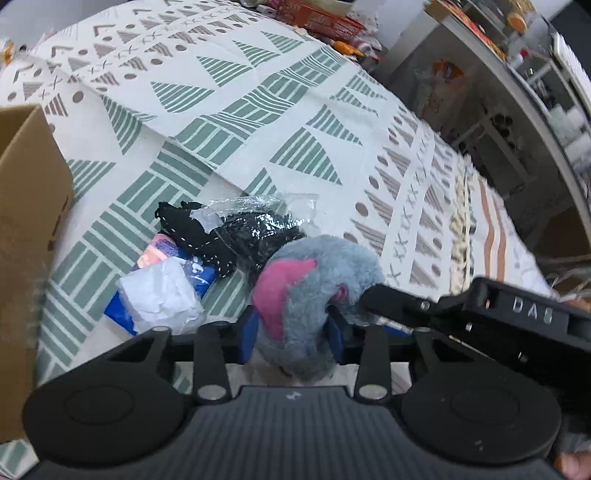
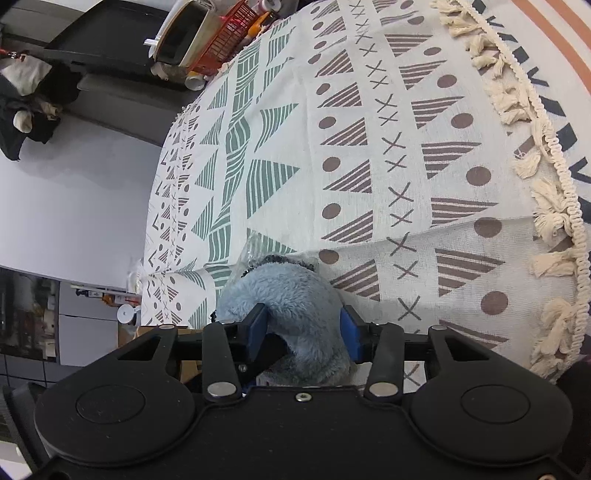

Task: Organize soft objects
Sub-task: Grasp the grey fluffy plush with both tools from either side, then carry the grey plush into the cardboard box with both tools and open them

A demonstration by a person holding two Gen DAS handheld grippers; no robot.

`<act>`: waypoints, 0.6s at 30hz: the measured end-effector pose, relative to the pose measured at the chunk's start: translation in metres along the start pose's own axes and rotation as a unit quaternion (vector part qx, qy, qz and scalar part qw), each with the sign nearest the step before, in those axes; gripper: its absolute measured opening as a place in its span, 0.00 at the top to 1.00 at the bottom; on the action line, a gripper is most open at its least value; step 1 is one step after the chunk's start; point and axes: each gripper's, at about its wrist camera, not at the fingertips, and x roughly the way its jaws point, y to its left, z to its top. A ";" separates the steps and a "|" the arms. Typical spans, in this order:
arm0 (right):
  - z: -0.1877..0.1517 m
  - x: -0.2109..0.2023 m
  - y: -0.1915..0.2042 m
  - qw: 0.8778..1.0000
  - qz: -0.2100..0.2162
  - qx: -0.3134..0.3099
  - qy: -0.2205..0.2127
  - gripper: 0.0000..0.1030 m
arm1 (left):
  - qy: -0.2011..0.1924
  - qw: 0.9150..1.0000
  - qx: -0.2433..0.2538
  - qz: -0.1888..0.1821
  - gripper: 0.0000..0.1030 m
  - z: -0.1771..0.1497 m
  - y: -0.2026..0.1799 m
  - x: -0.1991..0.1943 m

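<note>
A grey-blue plush toy point(image 1: 314, 295) with a pink patch is seen clamped between the blue pads of the left gripper point(image 1: 293, 332), its fur bulging out between the two fingers. The same plush toy point(image 2: 295, 314) is also gripped by the right gripper point(image 2: 306, 328), whose blue pads are pressed into the fur on both sides; in the left wrist view the black body of that right gripper point(image 1: 476, 314) is seen entering from the right and meeting the toy. The toy is held just above a patterned cloth point(image 1: 258, 122) printed with green striped triangles, brown dots and crosses, and edged with cream tassels point(image 2: 546, 199). Just beside the toy, on the cloth, a clear plastic bag point(image 1: 243, 225) holding black fabric with white stitching is noted, and touching that bag lies a blue packet point(image 1: 162, 291) with crumpled white wrapping. A cardboard box point(image 1: 26, 221) is recorded at the left edge of the left wrist view, near the packet. A red basket point(image 2: 229, 33) with other clutter is observed beyond the far edge of the cloth. Whether the toy rests on the cloth cannot be told.
</note>
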 end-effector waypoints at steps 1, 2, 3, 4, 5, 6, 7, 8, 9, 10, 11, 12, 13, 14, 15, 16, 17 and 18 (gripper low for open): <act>0.000 0.001 0.000 1.000 0.000 0.000 0.002 0.58 | -0.001 1.000 -0.005 0.000 0.65 0.000 0.000 0.001; 0.000 0.001 -0.001 1.000 0.001 0.000 0.003 0.58 | 0.000 1.000 -0.009 -0.001 0.67 0.001 0.001 0.002; 0.000 0.002 -0.001 1.000 0.002 0.000 0.005 0.58 | -0.001 1.000 -0.014 -0.002 0.68 0.001 0.001 0.002; 0.000 0.003 0.000 1.000 0.004 -0.001 0.009 0.58 | -0.003 1.000 -0.018 -0.004 0.69 0.001 0.002 0.002; 0.000 0.004 0.000 1.000 0.007 -0.001 0.012 0.58 | -0.004 1.000 -0.018 -0.006 0.72 0.002 0.001 0.001; 0.000 0.004 0.000 1.000 0.009 0.000 0.014 0.58 | -0.005 1.000 -0.017 -0.007 0.73 0.003 0.001 0.000; 0.000 0.005 0.000 1.000 0.012 0.002 0.017 0.58 | -0.005 1.000 -0.019 -0.007 0.73 0.003 0.000 -0.001; 0.000 0.006 0.000 1.000 0.013 0.002 0.018 0.58 | -0.004 1.000 -0.020 -0.007 0.74 0.004 0.000 -0.001; 0.000 0.006 0.000 1.000 0.012 0.001 0.019 0.58 | -0.003 1.000 -0.020 -0.007 0.74 0.005 0.000 -0.002; 0.000 0.007 0.000 1.000 0.010 0.000 0.019 0.58 | -0.003 1.000 -0.022 -0.007 0.75 0.005 0.000 -0.002; 0.000 0.009 0.000 1.000 0.006 0.000 0.020 0.58 | -0.003 1.000 -0.025 -0.008 0.75 0.005 0.001 -0.002; 0.000 0.010 0.000 1.000 -0.001 -0.001 0.021 0.63 | -0.002 1.000 -0.027 -0.009 0.75 0.005 0.001 -0.003; 0.000 0.011 0.000 1.000 -0.008 -0.005 0.021 0.68 | -0.001 1.000 -0.029 -0.010 0.76 0.005 0.001 -0.003; -0.001 0.012 0.000 1.000 -0.008 -0.010 0.023 0.78 | 0.000 1.000 -0.029 -0.010 0.76 0.005 0.000 -0.004; -0.002 0.013 0.001 1.000 -0.007 -0.014 0.024 0.80 | 0.000 1.000 -0.027 -0.007 0.77 0.004 -0.001 -0.005; -0.003 0.011 0.002 1.000 -0.008 -0.019 0.021 0.81 | 0.000 1.000 -0.025 -0.007 0.77 0.004 -0.002 -0.006; -0.004 0.009 0.003 0.999 -0.009 -0.025 0.019 0.81 | -0.001 1.000 -0.024 -0.008 0.77 0.004 -0.003 -0.008; -0.005 0.007 0.004 0.999 -0.007 -0.027 0.017 0.82 | -0.002 1.000 -0.023 -0.008 0.77 0.004 -0.003 -0.010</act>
